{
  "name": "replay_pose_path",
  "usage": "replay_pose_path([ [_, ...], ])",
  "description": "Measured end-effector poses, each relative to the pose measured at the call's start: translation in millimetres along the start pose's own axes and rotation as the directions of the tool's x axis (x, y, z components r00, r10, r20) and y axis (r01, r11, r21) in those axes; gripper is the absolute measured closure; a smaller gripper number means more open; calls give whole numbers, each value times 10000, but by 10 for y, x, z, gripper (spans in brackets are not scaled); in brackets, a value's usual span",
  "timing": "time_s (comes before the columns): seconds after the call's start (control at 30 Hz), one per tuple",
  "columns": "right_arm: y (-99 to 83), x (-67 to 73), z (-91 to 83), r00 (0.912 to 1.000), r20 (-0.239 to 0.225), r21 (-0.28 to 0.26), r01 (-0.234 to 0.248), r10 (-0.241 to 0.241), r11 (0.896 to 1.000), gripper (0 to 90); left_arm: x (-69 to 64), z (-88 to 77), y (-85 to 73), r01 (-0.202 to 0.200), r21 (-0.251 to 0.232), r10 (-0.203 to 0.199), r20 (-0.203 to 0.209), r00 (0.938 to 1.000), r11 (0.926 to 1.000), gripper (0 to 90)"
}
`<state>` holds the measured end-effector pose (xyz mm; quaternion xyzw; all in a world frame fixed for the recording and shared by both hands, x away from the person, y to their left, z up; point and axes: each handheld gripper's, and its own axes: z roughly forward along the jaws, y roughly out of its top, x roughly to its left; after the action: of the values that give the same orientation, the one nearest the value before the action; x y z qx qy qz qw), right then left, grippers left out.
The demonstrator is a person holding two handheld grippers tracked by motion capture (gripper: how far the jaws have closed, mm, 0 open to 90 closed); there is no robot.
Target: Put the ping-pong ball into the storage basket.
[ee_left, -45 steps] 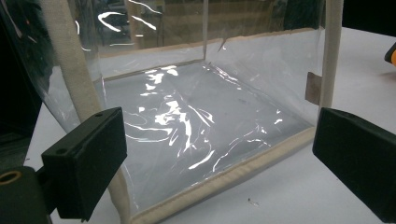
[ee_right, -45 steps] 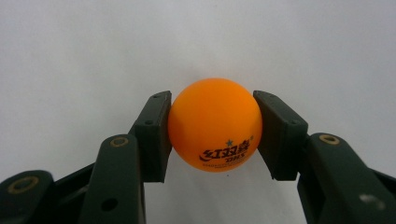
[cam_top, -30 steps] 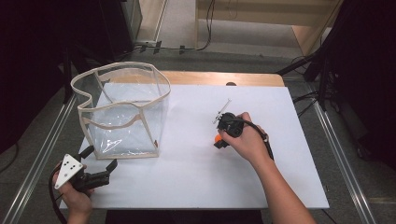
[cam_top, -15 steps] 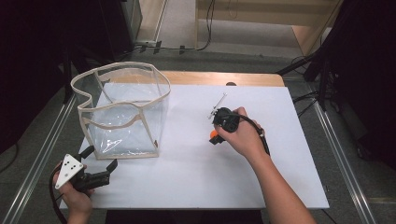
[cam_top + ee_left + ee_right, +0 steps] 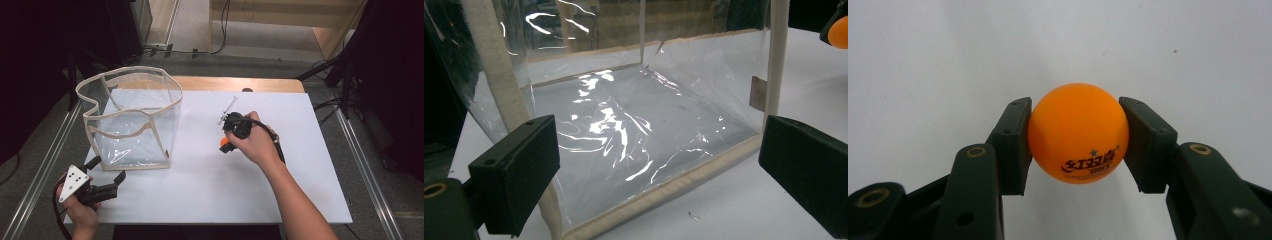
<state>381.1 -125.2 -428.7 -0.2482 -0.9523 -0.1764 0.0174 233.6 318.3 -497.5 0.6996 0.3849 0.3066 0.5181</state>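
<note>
An orange table-tennis ball (image 5: 1078, 132) with printed lettering sits clamped between both pads of my right gripper (image 5: 1075, 145), which points down at the white table top. From above, the ball (image 5: 224, 143) peeks out under the right hand near the table's middle. A clear plastic bag (image 5: 131, 120) with beige fabric trim stands open-topped at the left. My left gripper (image 5: 107, 170) rests at the table's front left corner, jaws wide apart and bare, facing the bag's near wall (image 5: 634, 145).
A thin metal rod (image 5: 228, 110) lies on the white table sheet (image 5: 300, 165) just beyond the right hand. A wooden strip (image 5: 235, 83) runs along the far edge. Metal rails flank both sides of the table.
The right hand has lifted a little and drifted toward the far left with the ball still in its jaws. The left gripper and the bag stay put.
</note>
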Motion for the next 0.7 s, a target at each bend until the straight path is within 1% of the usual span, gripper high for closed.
replay_pose_path([
  [0.03, 24, 7, -10, 10000, -87, -19, 40, -41, 10000, 486, 0, 0, 0, 2, -2, -2, 0, 10000, 10000, 36],
  [0.1, 38, 13, -15, 9999, -105, -8, 7, -7, 10000, 486, 3, -1, 0, -9, -10, 9, -11, 10000, 10000, 36],
  [0.33, 120, 22, -36, 9997, -89, -6, 216, -216, 9998, 486, 7, -2, 1, -2, -7, 2, -5, 10000, 10000, 36],
  [0.43, 150, 30, -46, 9997, -32, 34, 232, -232, 9997, 486, 9, -3, 0, 22, -31, -22, 13, 10000, 10000, 36],
  [0.57, 185, 45, -48, 9997, -70, 18, 238, -238, 9997, 486, 11, -3, 0, 34, -37, -34, 17, 10000, 10000, 36],
  [0.6, 204, 52, -57, 9997, -45, 91, 220, -220, 9997, 486, 11, -2, 0, 45, -39, -45, 12, 10000, 10000, 36],
  [0.7, 218, 49, -61, 9996, -72, 34, 288, -288, 9996, 485, 12, -2, 0, 47, -42, -47, 15, 10000, 10000, 36],
])
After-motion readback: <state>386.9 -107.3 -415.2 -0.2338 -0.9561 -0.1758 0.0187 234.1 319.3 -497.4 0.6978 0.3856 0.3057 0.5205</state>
